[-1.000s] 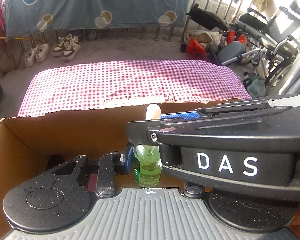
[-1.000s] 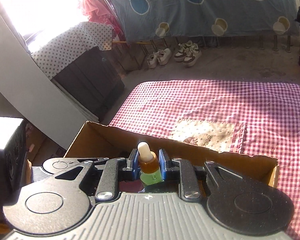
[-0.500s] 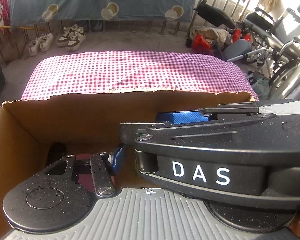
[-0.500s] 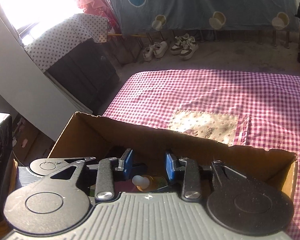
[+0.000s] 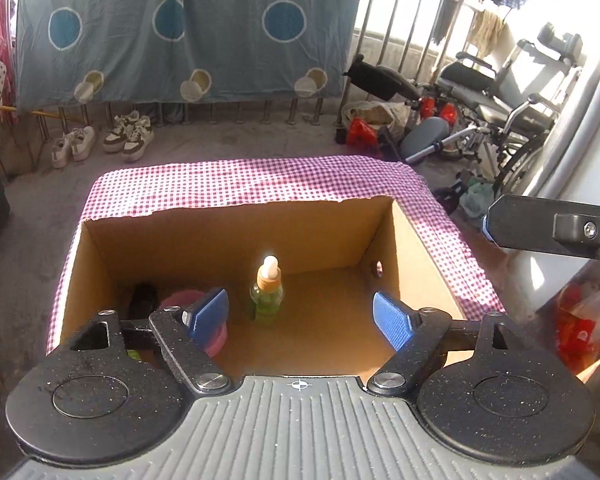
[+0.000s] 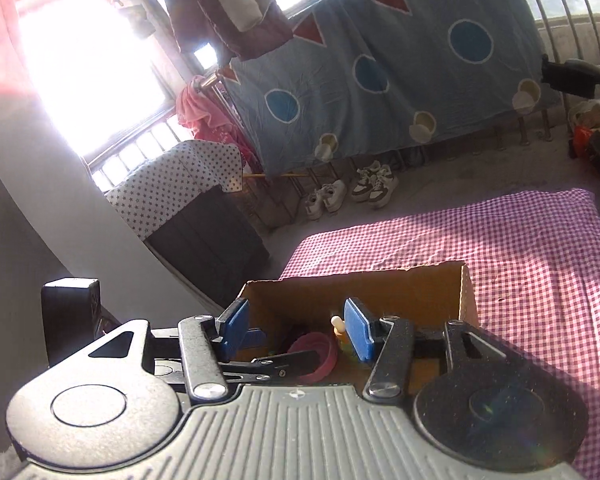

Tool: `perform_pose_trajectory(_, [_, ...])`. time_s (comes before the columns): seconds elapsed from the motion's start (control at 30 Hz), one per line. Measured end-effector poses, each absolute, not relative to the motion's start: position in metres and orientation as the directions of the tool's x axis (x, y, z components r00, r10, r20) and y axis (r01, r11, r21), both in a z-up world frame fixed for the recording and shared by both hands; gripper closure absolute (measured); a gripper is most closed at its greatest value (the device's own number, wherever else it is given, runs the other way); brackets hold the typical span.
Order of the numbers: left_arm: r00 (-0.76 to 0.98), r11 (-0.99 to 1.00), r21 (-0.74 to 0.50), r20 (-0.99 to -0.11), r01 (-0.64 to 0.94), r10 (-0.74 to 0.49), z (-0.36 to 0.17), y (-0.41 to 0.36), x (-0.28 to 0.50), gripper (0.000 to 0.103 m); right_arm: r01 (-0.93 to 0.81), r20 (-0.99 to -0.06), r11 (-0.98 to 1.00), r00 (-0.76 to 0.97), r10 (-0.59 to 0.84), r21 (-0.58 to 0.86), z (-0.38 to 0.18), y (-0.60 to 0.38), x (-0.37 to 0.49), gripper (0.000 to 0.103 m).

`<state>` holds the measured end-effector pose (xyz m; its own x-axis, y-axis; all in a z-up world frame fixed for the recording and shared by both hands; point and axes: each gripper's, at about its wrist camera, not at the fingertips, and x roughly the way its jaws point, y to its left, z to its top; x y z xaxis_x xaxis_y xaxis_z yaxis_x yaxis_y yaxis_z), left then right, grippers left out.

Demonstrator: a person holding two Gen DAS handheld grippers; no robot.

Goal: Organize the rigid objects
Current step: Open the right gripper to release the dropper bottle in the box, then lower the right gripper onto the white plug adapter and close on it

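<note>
A green dropper bottle (image 5: 265, 294) with a white tip stands upright on the floor of an open cardboard box (image 5: 420, 248). A pink bowl (image 5: 180, 300) and a dark object (image 5: 142, 300) lie at the box's left side. My left gripper (image 5: 300, 316) is open and empty over the box's near edge. My right gripper (image 6: 296, 330) is open and empty, raised above and behind the box (image 6: 466, 292). In the right wrist view the pink bowl (image 6: 320, 350) and the bottle's tip (image 6: 336, 322) show between the blue pads.
The box sits on a table with a pink checked cloth (image 5: 260, 180), which also shows in the right wrist view (image 6: 540, 248). The right gripper's finger (image 5: 540, 228) juts in at the right of the left wrist view. Shoes (image 5: 128, 140) and a wheelchair (image 5: 500, 100) stand beyond.
My right gripper opened, let go of the dropper bottle inside the box, and pulled up and away to the right. The left gripper's view rose, showing the bottle standing alone.
</note>
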<state>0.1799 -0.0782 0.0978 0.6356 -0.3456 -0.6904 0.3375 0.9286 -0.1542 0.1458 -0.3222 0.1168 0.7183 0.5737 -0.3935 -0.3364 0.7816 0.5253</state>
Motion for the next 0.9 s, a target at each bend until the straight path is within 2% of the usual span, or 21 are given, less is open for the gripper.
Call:
perform_pose_trajectory(0.2, [0.640,0.890,-0.180,-0.637,0.419,-0.430,0.093,-0.071,0.117,0.009,-0.264,-0.331,0.729,0.758,0.562,0.632,0.075,-0.335,0.065,0.047])
perform_pose_trajectory(0.47, [0.643,0.871,-0.112,-0.631,0.478,-0.434,0.049,-0.079,0.062,0.009,-0.091,-0.395,0.648,0.727,0.562,0.756,-0.007,-0.324,0.034,0.047])
perform_pose_trajectory(0.6, [0.642,0.869,-0.074,-0.644,0.489,-0.416,0.032,-0.084,0.051,0.009,-0.049,-0.438,0.645,0.695,0.570,0.762,-0.025,-0.316,0.036,0.047])
perform_pose_trajectory(0.9, [0.639,0.868,-0.041,-0.659,0.496,-0.397,0.008,-0.088,0.044,0.010,-0.035,-0.464,0.654,0.676,0.572,0.756,-0.034,-0.302,0.039,0.047])
